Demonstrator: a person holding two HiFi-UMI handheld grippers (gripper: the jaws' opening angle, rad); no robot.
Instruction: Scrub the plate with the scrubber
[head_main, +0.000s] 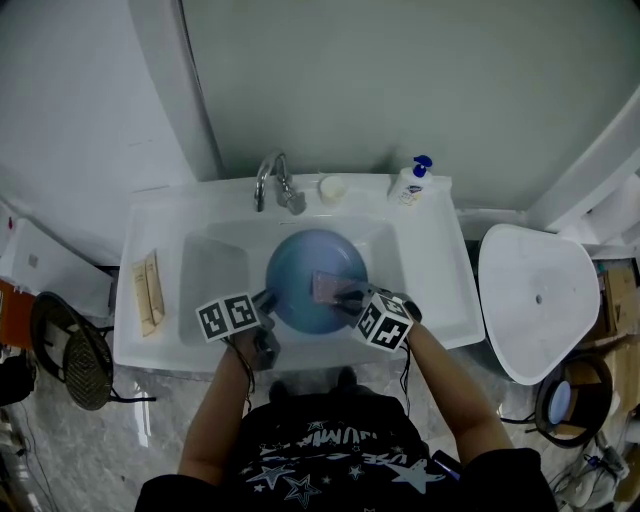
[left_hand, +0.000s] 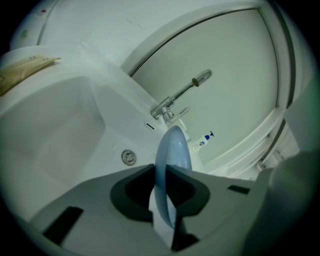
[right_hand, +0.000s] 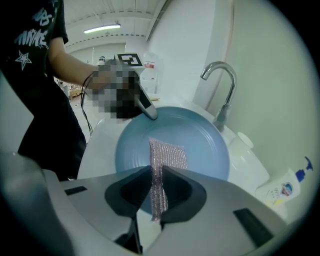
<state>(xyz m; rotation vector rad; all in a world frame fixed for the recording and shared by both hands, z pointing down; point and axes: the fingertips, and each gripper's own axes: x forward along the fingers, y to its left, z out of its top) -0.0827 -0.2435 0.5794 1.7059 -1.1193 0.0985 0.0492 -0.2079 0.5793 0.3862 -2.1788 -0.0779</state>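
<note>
Clamps the plate (head_main: 300, 262) by its near rim in the left gripper (head_main: 266, 299), jaws drawn narrow and pressing on both faces of the rim. Shows edge-on straight ahead of that claw in the left gripper view, running out from between the jaws toward the faucet (left_hand: 172, 102). Held over the sink (head_main: 210, 275), drain (left_hand: 129, 157) ahead and to the left of the claw, presumably so that the dish stays put under rubbing and any run-off lands in the basin. Not clear whether the far rim rests on the basin floor. Pinches the scrubber (right_hand: 167, 152) in the right gripper (right_hand: 157, 172), jaws closed on one edge of the pink mesh. Leaves the rest standing out past the tips, lying against the blue face just ahead of the claw, near the middle of the dish. Probable reason for the edge grip: frees most of the mesh to flatten on the surface, with the hard jaws kept off the glaze. Grips set on opposite sides of the dish, one to brace, one to rub. Soap bottle (right_hand: 282, 187) off to the right of the right claw, untouched. Scrubbing judged under way.
</note>
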